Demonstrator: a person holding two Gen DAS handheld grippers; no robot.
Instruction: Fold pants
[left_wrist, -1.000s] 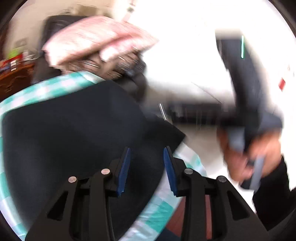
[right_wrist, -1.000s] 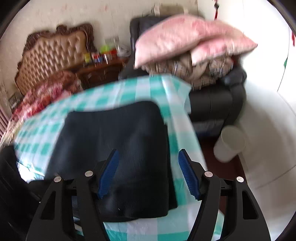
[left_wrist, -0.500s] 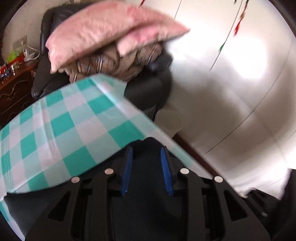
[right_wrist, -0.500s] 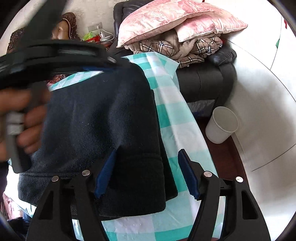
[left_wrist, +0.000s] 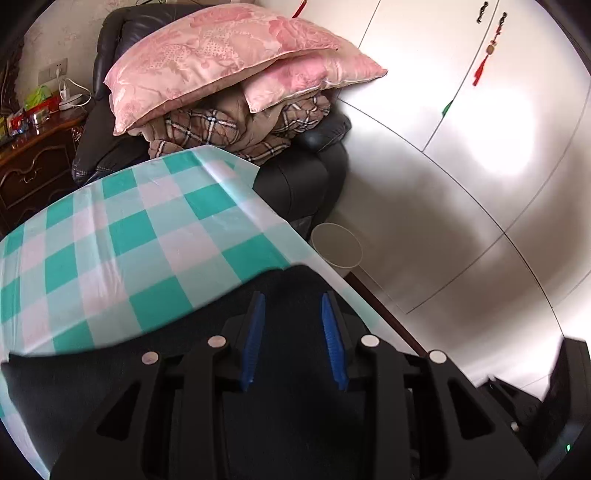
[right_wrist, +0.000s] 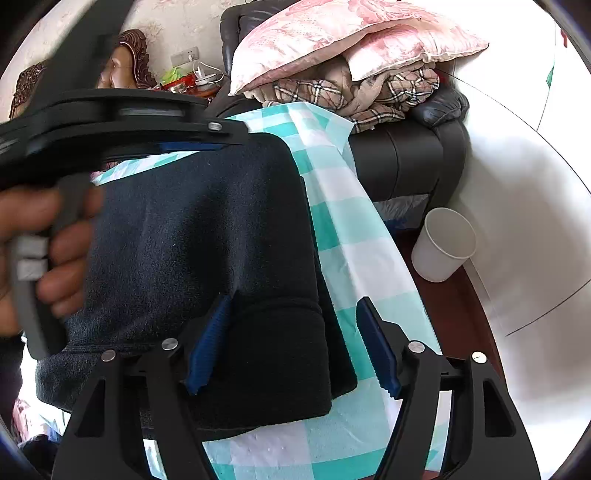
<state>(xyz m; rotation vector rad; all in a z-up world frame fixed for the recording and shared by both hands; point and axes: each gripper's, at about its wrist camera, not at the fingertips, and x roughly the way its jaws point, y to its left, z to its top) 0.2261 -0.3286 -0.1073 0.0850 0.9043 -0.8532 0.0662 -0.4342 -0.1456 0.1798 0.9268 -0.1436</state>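
Dark navy fleece pants (right_wrist: 207, 229) lie folded on the green-and-white checked tablecloth (right_wrist: 332, 192). My right gripper (right_wrist: 295, 314) is open, its blue pads straddling the near right corner of the folded pants. My left gripper (left_wrist: 291, 306) is open low over the far edge of the pants (left_wrist: 288, 369), with dark cloth beneath its blue pads. In the right wrist view the left gripper (right_wrist: 218, 142) reaches in from the left, held by a hand (right_wrist: 55, 240), at the far corner of the pants.
A black armchair (left_wrist: 306, 177) piled with pink pillows (left_wrist: 221, 55) and plaid blankets stands past the table's far end. A white paper cup (right_wrist: 443, 243) stands on the floor by white wardrobe doors (left_wrist: 480, 147). A wooden dresser (left_wrist: 33, 162) is at the left.
My left gripper swung from the near side across to the pants' far edge and settled low there. My right gripper moved closer to the near right corner.
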